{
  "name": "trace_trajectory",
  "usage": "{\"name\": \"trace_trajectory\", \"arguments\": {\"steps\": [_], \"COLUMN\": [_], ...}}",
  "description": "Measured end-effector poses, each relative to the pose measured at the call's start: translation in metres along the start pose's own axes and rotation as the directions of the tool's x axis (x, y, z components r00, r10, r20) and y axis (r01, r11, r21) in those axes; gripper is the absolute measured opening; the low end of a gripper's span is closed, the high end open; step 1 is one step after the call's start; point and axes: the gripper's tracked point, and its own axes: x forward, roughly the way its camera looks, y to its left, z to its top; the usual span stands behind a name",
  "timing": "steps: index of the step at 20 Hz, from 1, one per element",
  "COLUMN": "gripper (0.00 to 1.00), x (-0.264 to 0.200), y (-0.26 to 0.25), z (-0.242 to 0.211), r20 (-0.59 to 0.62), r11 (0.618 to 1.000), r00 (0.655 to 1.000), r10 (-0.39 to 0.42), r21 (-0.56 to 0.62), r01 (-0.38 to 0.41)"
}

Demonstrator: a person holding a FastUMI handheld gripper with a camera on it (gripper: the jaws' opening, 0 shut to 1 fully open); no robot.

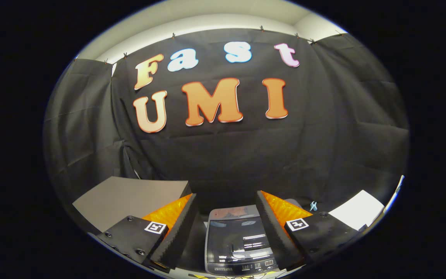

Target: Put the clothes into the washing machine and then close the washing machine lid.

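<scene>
A small grey washing machine [238, 244] stands below and between my fingers, seen from above. Its dark glossy lid [240, 238] lies flat and shut, with a control strip along its near edge. My gripper [227, 217] is held above the machine, its two fingers spread wide with nothing between them. The left finger [172, 228] and right finger [281, 224] each show an orange body and a black ribbed pad. No clothes can be seen.
A grey board [130, 199] lies to the left of the fingers. A white sheet [356, 213] lies to the right, with a small light-blue clip [313, 206] beside it. Black cloth walls close in the booth behind.
</scene>
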Motion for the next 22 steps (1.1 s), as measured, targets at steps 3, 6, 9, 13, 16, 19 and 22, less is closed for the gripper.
{"name": "trace_trajectory", "arguments": {"steps": [3,6,9,13,16,19,22], "gripper": [0.97,0.97,0.97,0.97,0.97,0.97,0.97], "x": [-0.04,-0.078,-0.112,-0.147,-0.164,-0.176,-0.174], "y": [-0.001,-0.011,-0.026,-0.043,-0.053,-0.076,-0.089], "z": [0.039,0.072,0.094,0.104,0.108,0.108,0.103], "r20": [0.069,0.143,0.184,0.191,0.198,0.205,0.196], "r11": [1.0,1.0,1.0,1.0,0.998,0.996,0.996], "r00": [0.998,0.99,0.983,0.981,0.978,0.977,0.978], "r10": [-0.009,-0.02,-0.025,0.019,0.059,0.061,0.074], "r21": [0.0,-0.004,0.02,-0.018,-0.04,-0.072,-0.066], "r01": [0.009,0.021,0.022,-0.016,-0.052,-0.047,-0.062]}}
